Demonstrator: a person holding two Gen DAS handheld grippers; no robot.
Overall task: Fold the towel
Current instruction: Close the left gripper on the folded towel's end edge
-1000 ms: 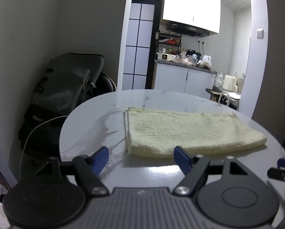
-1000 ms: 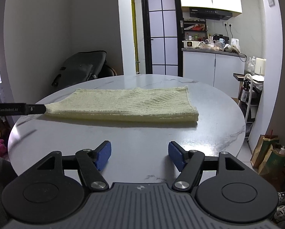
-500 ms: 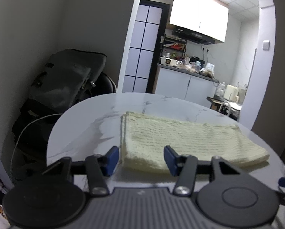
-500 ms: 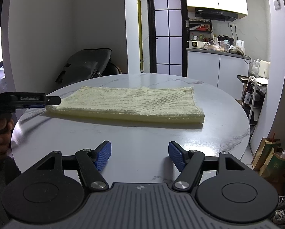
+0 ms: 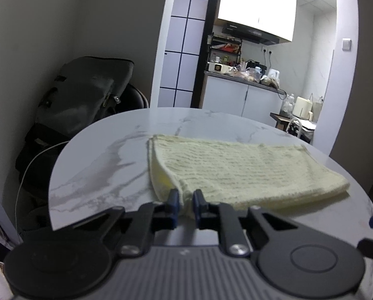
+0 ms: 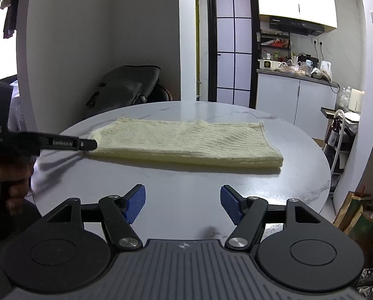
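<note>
Pale yellow, ribbed towel [image 5: 238, 172], folded into a long flat band, lying on the white marble-patterned counter [image 5: 104, 165]. Left gripper [image 5: 185, 203]: jaws closing, the near left corner of the towel between the blue pads, whose gap is down to a narrow slot filled by the raised fold of cloth; the rest of the towel stretches ahead and to the right of this gripper. In the right wrist view the same gripper appears as a black finger [image 6: 61, 143] reaching in from the left, its tip touching the towel's left end [image 6: 104, 137], with the person's hand [image 6: 10, 185] below it at the frame edge. Right gripper [image 6: 182, 203]: jaws standing wide apart, nothing between the blue ribbed pads, held over bare counter [image 6: 176, 187] short of the towel; the towel's long near edge lies straight ahead of it and its right end ahead and to the right. Background, beyond the counter: a dark bag [image 6: 126, 87] against the wall and a kitchen unit [image 6: 296, 95] through the doorway.
</note>
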